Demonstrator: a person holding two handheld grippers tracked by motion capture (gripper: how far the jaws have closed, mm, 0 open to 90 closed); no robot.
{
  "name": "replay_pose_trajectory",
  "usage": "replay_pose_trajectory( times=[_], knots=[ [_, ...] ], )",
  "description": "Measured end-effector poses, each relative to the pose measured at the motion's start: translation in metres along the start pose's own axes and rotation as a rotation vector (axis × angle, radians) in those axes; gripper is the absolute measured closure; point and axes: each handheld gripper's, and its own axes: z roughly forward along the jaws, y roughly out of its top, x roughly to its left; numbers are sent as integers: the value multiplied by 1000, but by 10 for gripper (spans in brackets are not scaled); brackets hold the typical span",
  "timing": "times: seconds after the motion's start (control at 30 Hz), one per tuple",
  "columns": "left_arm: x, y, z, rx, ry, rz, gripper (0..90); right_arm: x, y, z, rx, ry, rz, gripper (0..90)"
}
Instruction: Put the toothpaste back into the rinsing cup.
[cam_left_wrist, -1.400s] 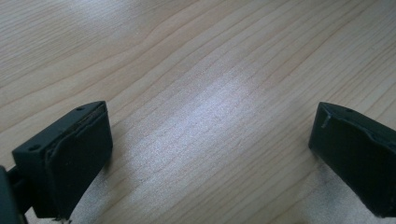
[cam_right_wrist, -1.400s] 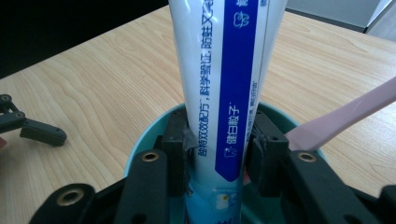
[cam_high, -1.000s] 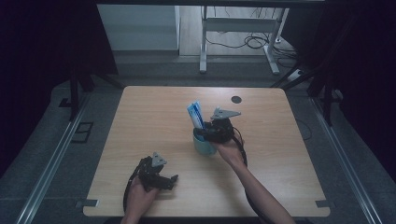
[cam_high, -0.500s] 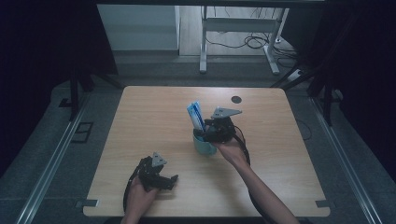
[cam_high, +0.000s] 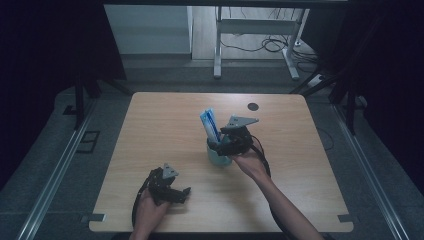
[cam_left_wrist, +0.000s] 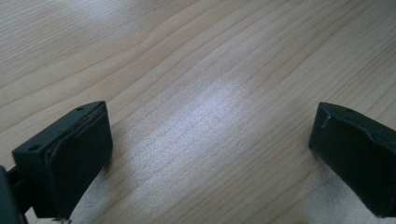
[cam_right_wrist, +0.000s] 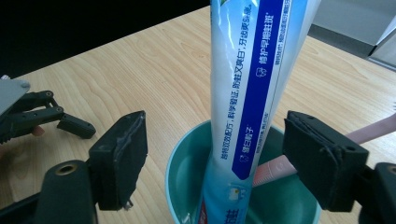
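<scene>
A teal cup (cam_high: 220, 156) stands mid-table with a blue-and-white toothpaste tube (cam_high: 210, 124) upright in it. My right gripper (cam_high: 218, 145) reaches the cup from the right. In the right gripper view the tube (cam_right_wrist: 252, 84) rises from the cup (cam_right_wrist: 180, 163) between my right gripper's (cam_right_wrist: 219, 158) jaws, which have just been opening; neither pad touches it. A pink toothbrush (cam_right_wrist: 369, 133) leans in the cup behind the right jaw. My left gripper (cam_high: 180, 194) rests open near the table's front edge, with bare wood between the jaws in the left gripper view (cam_left_wrist: 210, 154).
The wooden table (cam_high: 160, 125) has a small black round mark (cam_high: 253, 106) at its far right. Beyond the far edge stands a metal desk frame (cam_high: 250, 30) with cables on the floor. Rails run along both sides of the table.
</scene>
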Motion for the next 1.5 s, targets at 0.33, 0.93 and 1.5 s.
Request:
replay_pose_trajectory(
  times=[0.33,0.93,1.5],
  knots=[
    [0,0,0,-5,1,-5,0,5,2,-10,10,0,-34,155],
    [0,0,0,-3,0,-4,0,6,-6,-31,20,2,-43,135],
    [0,0,0,-3,0,-4,0,4,-20,-48,42,-22,-52,135]
  ],
)
